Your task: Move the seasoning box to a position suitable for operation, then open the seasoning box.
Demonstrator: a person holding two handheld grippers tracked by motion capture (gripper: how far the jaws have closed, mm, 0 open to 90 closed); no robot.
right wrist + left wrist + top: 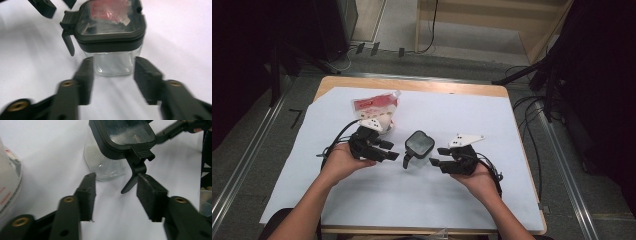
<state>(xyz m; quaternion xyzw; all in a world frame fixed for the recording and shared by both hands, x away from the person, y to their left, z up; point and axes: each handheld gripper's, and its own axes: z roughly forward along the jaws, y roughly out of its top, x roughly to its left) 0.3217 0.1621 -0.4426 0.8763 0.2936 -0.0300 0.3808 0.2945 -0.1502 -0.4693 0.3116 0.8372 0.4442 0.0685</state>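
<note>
From above, the clear square glass jar with a black clip lid (418, 148) stands mid-table between the left gripper (388, 151) and right gripper (438, 156), both spread. Up close, the left's jaws flank the latch tab (134, 175); the right's straddle the glass base, and a skewed squeeze might tip it.

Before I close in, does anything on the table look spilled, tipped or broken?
Nothing stands out. The clear jar stands upright on the white sheet with its black lid on; the latch tab hangs down. The red-and-white bag lies behind it, no spill visible.
</note>
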